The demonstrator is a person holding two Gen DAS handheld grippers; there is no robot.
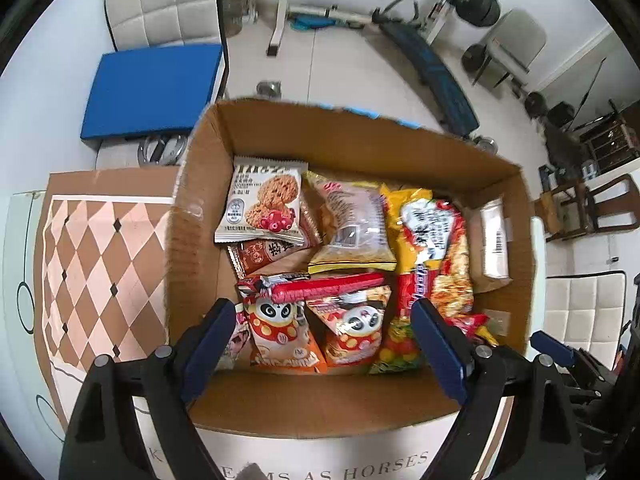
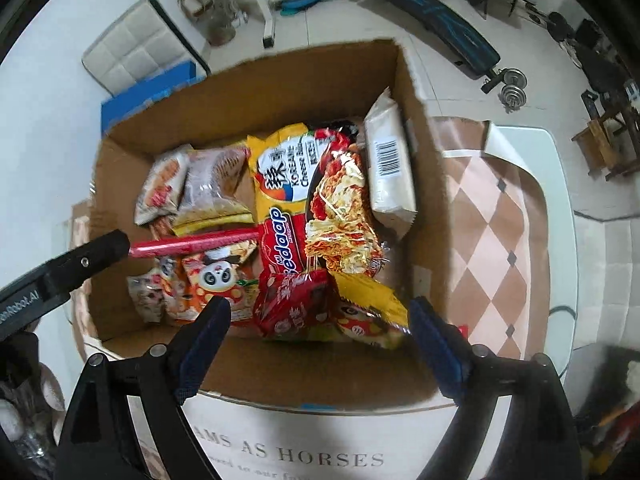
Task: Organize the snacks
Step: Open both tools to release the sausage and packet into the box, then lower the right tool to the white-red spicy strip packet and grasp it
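Note:
An open cardboard box on the table holds several snack packs. In the left wrist view I see a cookie pack, a clear bun pack, a yellow-red noodle pack, a red stick pack and two panda packs. My left gripper is open and empty above the box's near side. The right wrist view shows the noodle pack, a white barcode pack, a small red pack. My right gripper is open and empty above the near wall.
The box stands on a checkered mat on a white table. The left gripper's finger shows at the left in the right wrist view. Chairs, a blue cushion and gym gear stand beyond.

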